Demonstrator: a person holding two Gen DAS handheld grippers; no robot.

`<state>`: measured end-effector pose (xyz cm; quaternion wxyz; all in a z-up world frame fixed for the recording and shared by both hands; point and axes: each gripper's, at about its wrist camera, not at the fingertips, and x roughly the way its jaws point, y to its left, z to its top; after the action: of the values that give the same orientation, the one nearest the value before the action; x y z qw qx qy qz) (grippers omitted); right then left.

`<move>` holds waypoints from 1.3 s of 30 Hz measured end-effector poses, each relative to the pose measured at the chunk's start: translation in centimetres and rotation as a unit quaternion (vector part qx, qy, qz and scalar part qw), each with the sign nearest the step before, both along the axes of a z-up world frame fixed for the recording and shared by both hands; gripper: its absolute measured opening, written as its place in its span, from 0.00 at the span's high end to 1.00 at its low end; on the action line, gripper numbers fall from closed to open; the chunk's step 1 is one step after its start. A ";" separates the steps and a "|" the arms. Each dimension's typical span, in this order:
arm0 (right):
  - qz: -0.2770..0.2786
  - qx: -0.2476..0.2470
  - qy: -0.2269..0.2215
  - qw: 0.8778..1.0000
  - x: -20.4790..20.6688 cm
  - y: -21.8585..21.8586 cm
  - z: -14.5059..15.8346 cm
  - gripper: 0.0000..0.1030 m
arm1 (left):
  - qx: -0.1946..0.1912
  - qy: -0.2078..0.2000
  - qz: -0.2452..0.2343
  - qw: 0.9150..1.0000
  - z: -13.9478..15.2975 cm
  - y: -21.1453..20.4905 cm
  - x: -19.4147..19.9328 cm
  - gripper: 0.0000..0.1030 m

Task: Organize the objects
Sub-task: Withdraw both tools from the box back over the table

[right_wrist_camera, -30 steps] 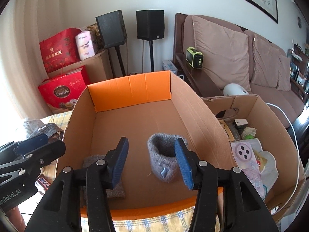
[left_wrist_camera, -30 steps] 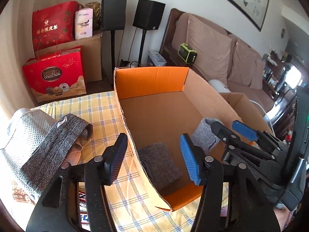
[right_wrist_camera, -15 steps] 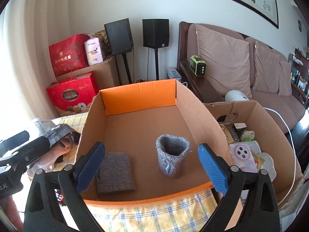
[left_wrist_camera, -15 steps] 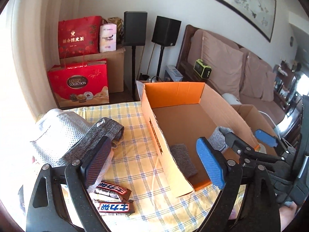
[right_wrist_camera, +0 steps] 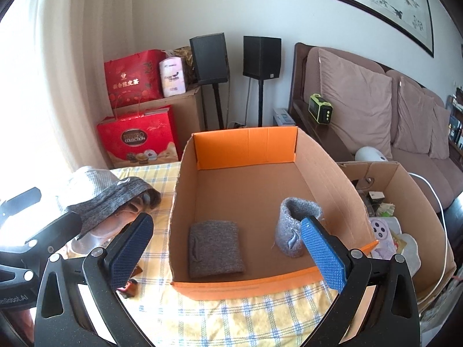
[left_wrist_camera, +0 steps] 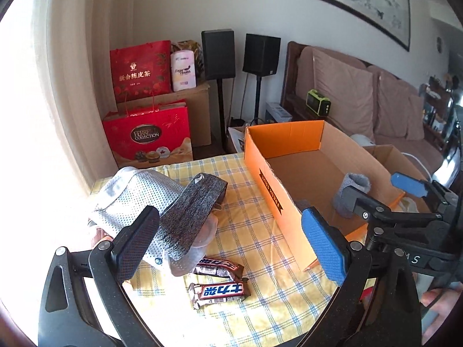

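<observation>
Left wrist view: the left gripper hangs above the tabletop, which is covered in a yellow checked cloth, with its jaws spread wide and nothing between them. Two candy bars lie near the tabletop's near edge, just beside a dark grey headband draped over a white mesh cap toward the left edge. The orange cardboard box stands at the right side of the tabletop, and the right gripper shows above its near right corner. Right wrist view: the right gripper, jaws wide apart and holding nothing, faces the box. Inside the box, a folded grey cloth lies flat by the near wall, left of centre; a light grey wristband stands upright to its right, apart from it. A second open carton of oddments sits beside the box's right wall.
</observation>
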<state>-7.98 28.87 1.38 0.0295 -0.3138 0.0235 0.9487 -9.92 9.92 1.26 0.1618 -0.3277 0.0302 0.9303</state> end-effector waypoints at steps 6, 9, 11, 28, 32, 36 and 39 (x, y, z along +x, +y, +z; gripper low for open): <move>0.020 -0.001 0.003 1.000 0.7 -2.0 0.4 0.00 | 0.067 -0.042 0.032 0.996 -0.2 -4.7 -0.3 0.00; 0.031 0.000 0.003 1.000 1.0 -3.1 0.5 0.00 | 0.062 -0.038 0.045 0.996 -0.2 -6.7 0.0 0.00; 0.038 0.000 0.003 0.999 1.2 -3.8 0.6 0.00 | 0.067 -0.041 0.054 0.995 -0.3 -8.2 0.1 0.00; 0.120 -0.011 -0.029 0.992 0.4 -9.8 -2.6 0.01 | 0.058 -0.064 0.092 0.992 -4.3 -16.5 2.1 0.00; 0.132 -0.008 -0.043 0.990 0.2 -10.8 -3.9 0.02 | 0.013 -0.062 0.105 0.992 -5.9 -16.1 2.4 0.01; 0.139 -0.005 -0.055 0.989 0.2 -11.5 -5.0 0.03 | 0.015 -0.082 0.114 0.990 -7.4 -16.6 2.0 0.04; 0.145 -0.008 -0.067 0.987 0.0 -11.7 -5.9 0.07 | 0.029 -0.081 0.117 0.989 -7.7 -17.2 2.0 0.04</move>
<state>-7.96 17.17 -4.55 -0.1097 -0.3769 -0.0169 0.9196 -7.89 -7.27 -6.43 0.0628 -0.3983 -0.0488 0.9138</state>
